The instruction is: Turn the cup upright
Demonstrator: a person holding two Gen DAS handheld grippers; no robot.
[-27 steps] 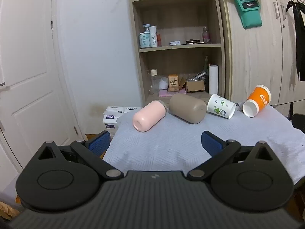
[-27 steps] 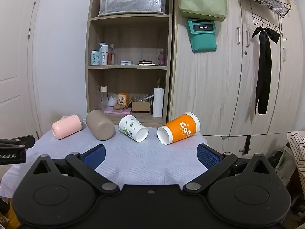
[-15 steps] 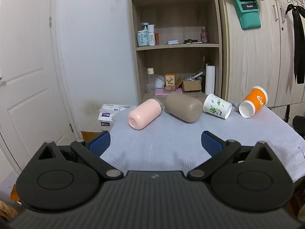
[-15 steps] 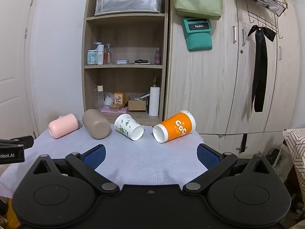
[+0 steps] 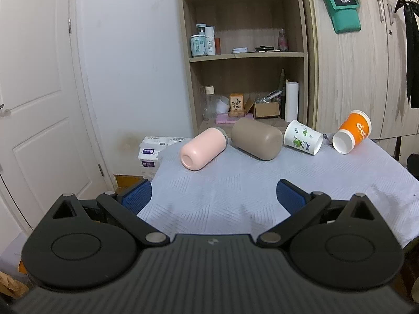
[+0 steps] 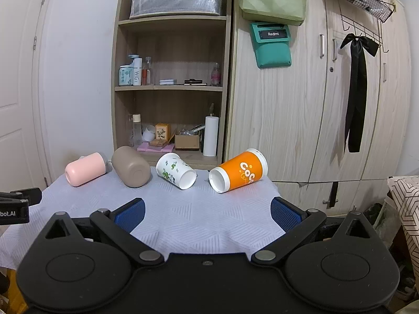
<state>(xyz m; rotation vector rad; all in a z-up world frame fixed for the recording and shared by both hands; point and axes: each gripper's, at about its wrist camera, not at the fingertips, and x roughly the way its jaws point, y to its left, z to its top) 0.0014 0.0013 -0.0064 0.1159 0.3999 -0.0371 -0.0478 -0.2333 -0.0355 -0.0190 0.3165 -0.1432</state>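
Several cups lie on their sides in a row at the far side of a table with a pale cloth (image 5: 235, 183): a pink cup (image 5: 203, 148) (image 6: 85, 168), a taupe cup (image 5: 256, 139) (image 6: 131, 167), a white cup with green print (image 5: 302, 137) (image 6: 176, 171) and an orange cup (image 5: 352, 132) (image 6: 239, 170). My left gripper (image 5: 213, 195) is open and empty, over the near left part of the cloth. My right gripper (image 6: 207, 212) is open and empty, over the near edge, short of the white and orange cups.
A wooden shelf unit (image 6: 170, 91) with bottles and boxes stands behind the table, with a wardrobe (image 6: 327, 104) to its right. A white door (image 5: 34, 104) is at the left. Tissue packs (image 5: 152, 154) lie on the floor by the table's far left corner. The left gripper's tip (image 6: 15, 204) shows at the left edge of the right wrist view.
Both grippers have drawn back and shifted slightly, so the cups sit a little lower and further off in both views. The jaws stay open. The cups have not moved.
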